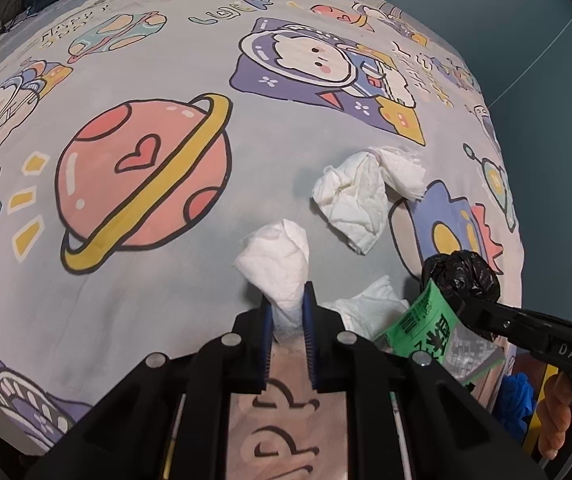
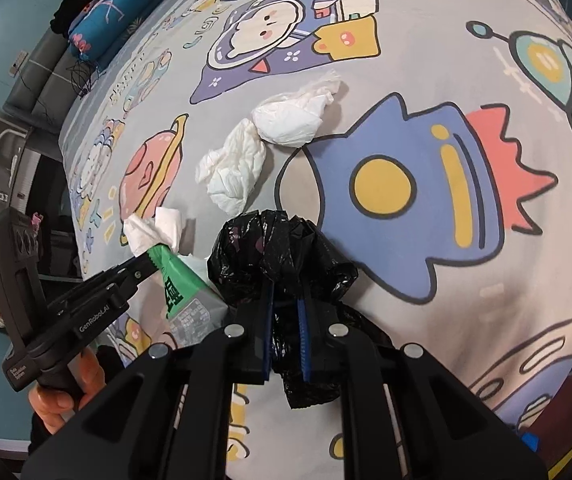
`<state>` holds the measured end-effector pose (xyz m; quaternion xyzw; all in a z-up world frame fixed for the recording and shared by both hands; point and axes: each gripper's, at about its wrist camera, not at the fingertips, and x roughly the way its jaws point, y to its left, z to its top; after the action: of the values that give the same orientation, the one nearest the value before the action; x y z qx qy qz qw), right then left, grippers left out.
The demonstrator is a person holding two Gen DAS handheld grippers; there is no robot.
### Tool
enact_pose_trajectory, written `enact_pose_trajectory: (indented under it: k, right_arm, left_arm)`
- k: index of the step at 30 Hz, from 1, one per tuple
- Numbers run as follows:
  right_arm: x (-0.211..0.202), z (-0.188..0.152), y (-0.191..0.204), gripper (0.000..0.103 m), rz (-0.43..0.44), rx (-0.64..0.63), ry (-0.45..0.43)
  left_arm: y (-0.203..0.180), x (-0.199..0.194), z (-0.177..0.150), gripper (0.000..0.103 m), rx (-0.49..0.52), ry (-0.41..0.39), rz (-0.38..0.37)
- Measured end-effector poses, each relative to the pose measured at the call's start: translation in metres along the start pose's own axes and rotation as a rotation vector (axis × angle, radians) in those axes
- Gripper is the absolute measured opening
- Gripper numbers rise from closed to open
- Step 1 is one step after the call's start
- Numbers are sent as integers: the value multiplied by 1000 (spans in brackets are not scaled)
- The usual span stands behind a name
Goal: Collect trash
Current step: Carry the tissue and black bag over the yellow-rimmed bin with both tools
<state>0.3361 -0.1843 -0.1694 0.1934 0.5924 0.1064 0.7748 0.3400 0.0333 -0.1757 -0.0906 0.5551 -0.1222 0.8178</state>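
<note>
My left gripper (image 1: 288, 292) is shut on a crumpled white tissue (image 1: 279, 266), held just above the bed; it also shows in the right wrist view (image 2: 153, 229). My right gripper (image 2: 286, 292) is shut on a bunched black trash bag (image 2: 281, 248), seen at the right in the left wrist view (image 1: 462, 276). A green and silver snack wrapper (image 1: 434, 320) lies between the grippers, also in the right wrist view (image 2: 183, 292). Two more crumpled tissues (image 1: 360, 196) lie on the sheet further out, and another tissue (image 1: 370, 304) lies beside the wrapper.
The bed is covered with a grey cartoon space-print sheet (image 1: 145, 160). Its right edge drops to a teal floor (image 1: 546, 60). A blue patterned pillow (image 2: 109, 12) and dark clothing lie at the head of the bed. A shelf (image 2: 1, 160) stands left of the bed.
</note>
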Motion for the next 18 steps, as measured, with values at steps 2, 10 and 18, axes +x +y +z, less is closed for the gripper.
enact_pose_trajectory:
  k: [2, 10, 18]
  right_arm:
    - [-7, -2, -2, 9, 6, 2, -15]
    - [-38, -13, -7, 9, 65, 22, -56]
    - [-70, -34, -8, 9, 96, 18, -96]
  left_arm:
    - [-1, -4, -2, 13, 4, -6, 0]
    - [3, -29, -15, 13, 14, -43, -8]
    - [6, -61, -33, 13, 26, -82, -19]
